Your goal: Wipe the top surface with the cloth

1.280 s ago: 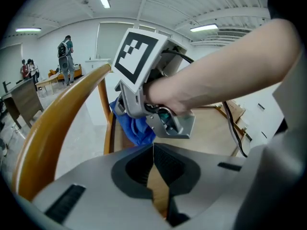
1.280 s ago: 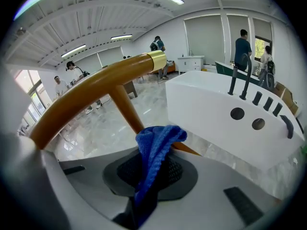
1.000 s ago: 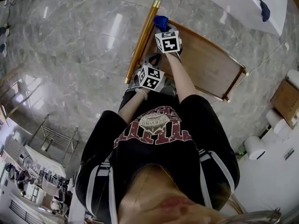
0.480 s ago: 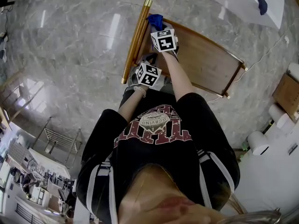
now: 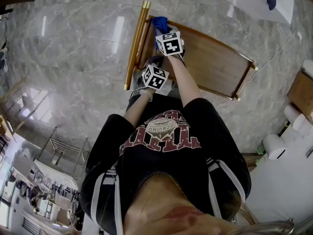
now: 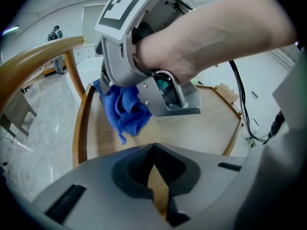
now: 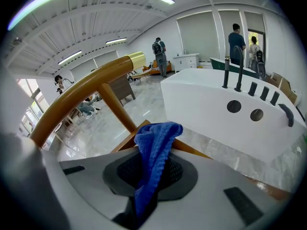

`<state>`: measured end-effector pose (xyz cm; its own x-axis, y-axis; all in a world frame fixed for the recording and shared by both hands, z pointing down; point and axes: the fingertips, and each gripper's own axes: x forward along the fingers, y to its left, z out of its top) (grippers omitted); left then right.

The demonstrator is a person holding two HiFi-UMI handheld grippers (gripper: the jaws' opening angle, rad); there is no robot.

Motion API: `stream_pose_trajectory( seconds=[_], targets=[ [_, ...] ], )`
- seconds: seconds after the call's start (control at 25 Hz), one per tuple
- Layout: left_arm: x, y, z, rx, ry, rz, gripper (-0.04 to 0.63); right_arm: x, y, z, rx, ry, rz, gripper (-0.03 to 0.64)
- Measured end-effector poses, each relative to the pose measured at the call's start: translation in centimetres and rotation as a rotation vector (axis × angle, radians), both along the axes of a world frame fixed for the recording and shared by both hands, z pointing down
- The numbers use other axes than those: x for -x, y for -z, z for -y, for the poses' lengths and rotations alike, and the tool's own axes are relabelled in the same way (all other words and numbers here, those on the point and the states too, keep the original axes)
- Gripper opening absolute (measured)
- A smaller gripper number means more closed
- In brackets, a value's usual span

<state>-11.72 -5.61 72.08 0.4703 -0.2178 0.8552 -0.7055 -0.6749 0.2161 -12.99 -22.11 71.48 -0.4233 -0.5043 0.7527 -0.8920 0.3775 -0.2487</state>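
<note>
Blue knitted soft cloth (image 7: pixel 154 147), one in number, is clamped between the closed jaws of the right gripper (image 7: pixel 144 198). It hangs down to the far left corner of the one brown wooden top surface (image 5: pixel 215 65), beside the one curved golden-brown rail (image 5: pixel 134 43). Judged soft, light and limp, the cloth is likely to bunch and drag, so a hold on a gathered fold, as here, suits wiping. The left gripper (image 6: pixel 158 193), second of two, has its jaws drawn together on nothing, above the same surface.
</note>
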Motion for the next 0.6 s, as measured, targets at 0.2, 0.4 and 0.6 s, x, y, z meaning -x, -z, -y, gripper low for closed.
stream_pose_trajectory(
  seconds=[0.2, 0.4, 0.6],
  targets=[
    [0.3, -0.9, -1.0, 0.003, -0.067, 0.067, 0.048, -1.1, 0.2, -0.5, 0.003, -0.006, 0.006, 0.055],
    [0.3, -0.7, -1.1, -0.033, -0.083, 0.078, 0.048, -2.0, 0.3, -0.8, 0.005, -0.005, -0.002, 0.055],
    [0.6, -0.7, -0.7, 0.003, -0.061, 0.069, 0.048, -2.7, 0.3, -0.9, 0.009, -0.013, -0.003, 0.055]
  ],
)
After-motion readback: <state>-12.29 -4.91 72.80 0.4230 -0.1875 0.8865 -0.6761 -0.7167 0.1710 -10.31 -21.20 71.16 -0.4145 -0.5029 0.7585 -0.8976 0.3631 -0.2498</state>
